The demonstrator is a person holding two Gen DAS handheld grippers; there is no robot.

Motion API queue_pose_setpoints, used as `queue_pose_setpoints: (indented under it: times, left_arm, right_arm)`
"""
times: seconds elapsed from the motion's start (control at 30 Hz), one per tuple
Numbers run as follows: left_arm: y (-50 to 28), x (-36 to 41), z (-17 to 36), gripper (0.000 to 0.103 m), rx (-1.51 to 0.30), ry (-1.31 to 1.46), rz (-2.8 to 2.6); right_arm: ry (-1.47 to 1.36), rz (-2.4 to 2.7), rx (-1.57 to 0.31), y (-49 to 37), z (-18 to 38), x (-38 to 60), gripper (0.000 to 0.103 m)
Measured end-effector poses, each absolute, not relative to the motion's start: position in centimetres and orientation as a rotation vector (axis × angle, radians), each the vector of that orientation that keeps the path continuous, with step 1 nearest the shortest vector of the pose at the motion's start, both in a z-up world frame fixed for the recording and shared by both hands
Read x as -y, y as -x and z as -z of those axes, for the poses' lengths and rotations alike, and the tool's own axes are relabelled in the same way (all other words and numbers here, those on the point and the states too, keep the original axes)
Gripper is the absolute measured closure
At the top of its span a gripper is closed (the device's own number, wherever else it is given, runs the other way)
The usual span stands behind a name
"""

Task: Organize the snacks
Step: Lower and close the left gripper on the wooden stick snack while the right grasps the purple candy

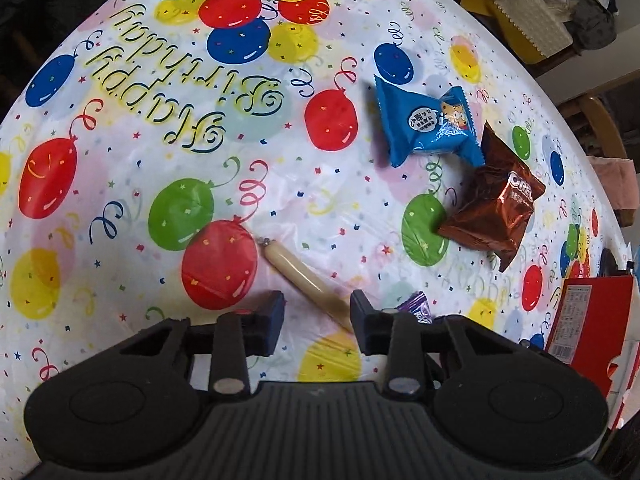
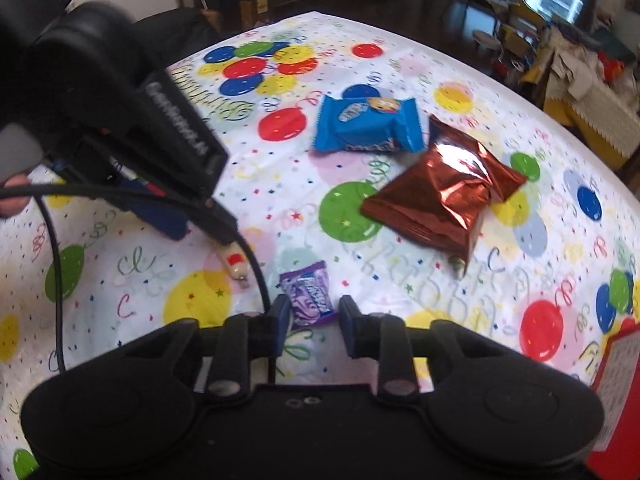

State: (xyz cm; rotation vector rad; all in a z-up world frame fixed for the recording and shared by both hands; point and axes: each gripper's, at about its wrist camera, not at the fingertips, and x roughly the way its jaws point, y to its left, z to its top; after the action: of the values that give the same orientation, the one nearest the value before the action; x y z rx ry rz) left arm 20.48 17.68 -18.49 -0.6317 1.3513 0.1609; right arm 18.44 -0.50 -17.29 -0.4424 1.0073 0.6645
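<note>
**Both grippers spread over snacks on a balloon cloth**

The left gripper (image 1: 318, 322) hangs low over the table with its jaws spread wide and nothing pinched. A pale sausage stick (image 1: 304, 276) lies in the gap between the fingers, its long axis slanting from the clipped metal end up and to the left down to the right, where the right-hand finger hides its other end. Just past that finger a corner of a small purple candy packet (image 1: 418, 308) peeks out; the rest is covered.

The right gripper (image 2: 311, 326) is likewise spread and empty, with the purple packet (image 2: 308, 294) flat between its fingertips, long axis running roughly away from the camera, tilted slightly left. In this view the left gripper's body blocks most of the sausage stick (image 2: 236, 266); only one end shows.

Farther out lie a blue wrapped snack (image 1: 430, 124) and, just beside it and overlapping its lower right corner, a brown Oreo pouch (image 1: 494, 204) pointing diagonally. A red box (image 1: 588, 320) is cut off at the right edge.

The surface is a white plastic tablecloth (image 1: 120, 184) printed with coloured balloons and "Happy Birthday". Beyond it the room is dim, with cluttered furniture (image 2: 576, 68) and a window that is blurred.
</note>
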Motion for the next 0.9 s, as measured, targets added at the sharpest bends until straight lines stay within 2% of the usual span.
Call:
queue_pose_setpoints:
  times: [0.1,0.17,0.4,0.8,0.9]
  left_arm:
    - [-20.6,-17.7,18.6,0.076,-1.351,0.627,-0.164]
    - [-20.5,-18.0,18.8,0.087,-1.343,0.655,-0.147]
    - [-20.1,-17.9,18.2,0.100,-1.310,0.638,-0.129]
    - [-19.7,-17.6,17.5,0.100,-1.301,0.578,-0.152]
    - [-20.1,-17.1,17.4,0.088,-1.303,0.550,-0.160]
  right_arm:
    - [0.455,-0.664,-1.000,-18.4,17.3,0.2,0.081]
    - [0.454,-0.664,-0.993,-18.4,17.3,0.3,0.082]
    - [0.396,-0.610,-0.983,-18.1,16.8,1.4,0.084]
    - [0.304,-0.595,-0.969,-15.5,15.0,3.9,0.083]
    - [0.286,-0.590,-0.969,-15.1,14.7,4.5,0.083]
